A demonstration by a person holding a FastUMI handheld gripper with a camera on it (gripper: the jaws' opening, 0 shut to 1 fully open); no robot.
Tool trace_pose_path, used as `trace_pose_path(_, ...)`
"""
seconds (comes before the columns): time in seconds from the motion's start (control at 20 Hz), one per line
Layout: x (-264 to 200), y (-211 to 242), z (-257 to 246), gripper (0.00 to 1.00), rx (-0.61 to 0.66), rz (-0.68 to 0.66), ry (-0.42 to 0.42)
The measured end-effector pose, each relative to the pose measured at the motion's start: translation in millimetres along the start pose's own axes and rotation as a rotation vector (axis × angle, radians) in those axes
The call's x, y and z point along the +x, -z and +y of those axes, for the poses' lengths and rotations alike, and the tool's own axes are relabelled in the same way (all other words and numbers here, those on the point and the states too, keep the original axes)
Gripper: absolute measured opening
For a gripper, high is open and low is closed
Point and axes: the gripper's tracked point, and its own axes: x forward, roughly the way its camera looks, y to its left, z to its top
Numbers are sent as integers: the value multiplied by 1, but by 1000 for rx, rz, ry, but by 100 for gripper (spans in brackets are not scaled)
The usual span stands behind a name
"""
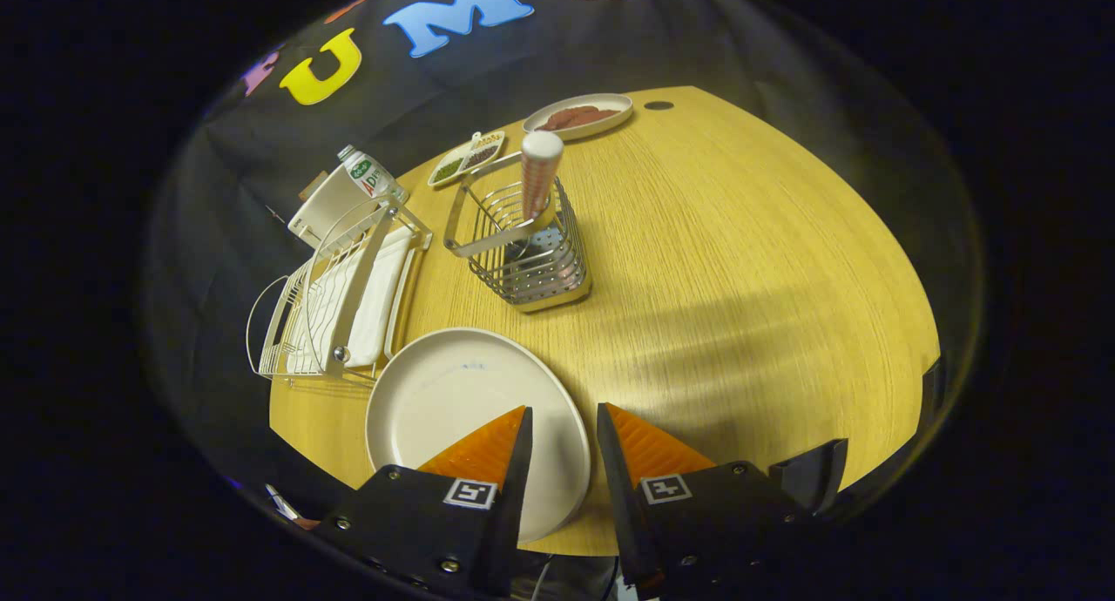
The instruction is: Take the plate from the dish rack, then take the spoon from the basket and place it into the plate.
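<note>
A round cream plate (453, 401) lies flat on the wooden table (740, 261), beside the white wire dish rack (340, 296). My gripper (563, 407) hovers over the plate's right rim, open, with nothing between its fingers; one finger covers part of the plate. Beyond the fingers stands a metal wire basket (531, 261). The spoon (540, 172) stands upright in it, its striped handle with a pale top sticking out above the basket's rim. The spoon's bowl is hidden inside the basket.
A small plastic bottle (370, 176) lies behind the rack. Farther back are a divided dish of seasonings (468, 157) and an oval plate with brown food (579, 115). A dark hole (658, 105) marks the table's far edge.
</note>
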Motion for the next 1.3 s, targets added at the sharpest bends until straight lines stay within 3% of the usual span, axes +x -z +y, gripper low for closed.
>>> trace_pose_path(0.25, -38, -42, 4, 46, -174, -232, -2)
trace_pose_path(0.55, -93, -116, 12, 46, -419, -670, 34)
trace_pose_path(0.9, -88, -153, 18, 46, -423, -835, 24)
trace_pose_path(1.05, -73, -166, 24, 46, -400, -885, -24)
trace_pose_path(1.3, -27, -174, 17, 45, -355, -843, -58)
